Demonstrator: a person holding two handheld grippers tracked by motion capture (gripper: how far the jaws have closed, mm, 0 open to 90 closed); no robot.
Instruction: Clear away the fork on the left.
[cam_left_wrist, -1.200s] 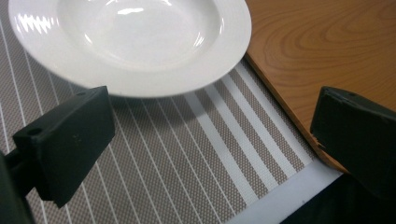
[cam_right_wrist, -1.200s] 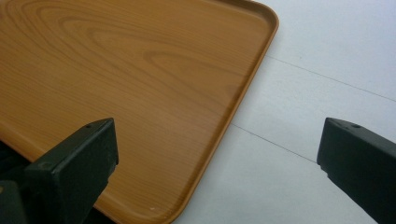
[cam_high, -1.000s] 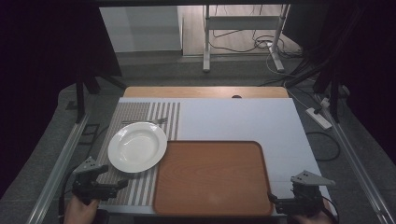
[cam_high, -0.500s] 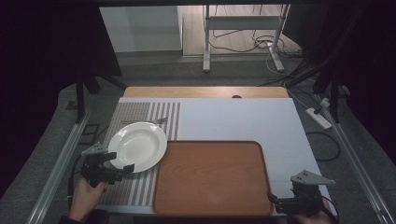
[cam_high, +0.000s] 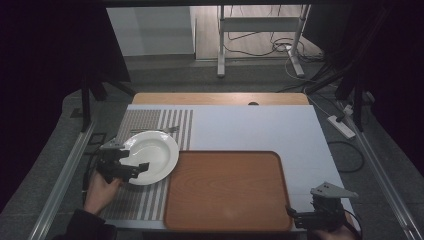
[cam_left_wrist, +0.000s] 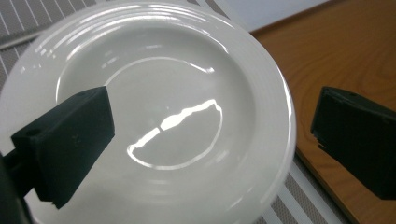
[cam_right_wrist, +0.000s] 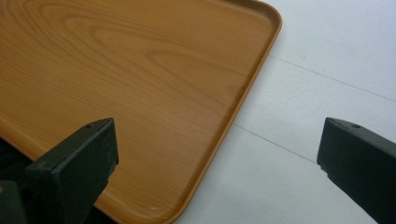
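Nearest, the right gripper (cam_high: 301, 218) hangs at the wooden tray's (cam_high: 225, 185) near right corner, jaws spread and holding nothing. Farther off, the left gripper (cam_high: 134, 168) hovers over the white plate (cam_high: 152, 156), jaws spread across its rim (nothing pinched yet). The plate lies on the striped placemat (cam_high: 150, 125), just beside the tray; gripping and lifting appear left to do.

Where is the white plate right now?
In the high view, the white plate sits at table-left on the striped placemat, beside the wooden tray, under the open left gripper.
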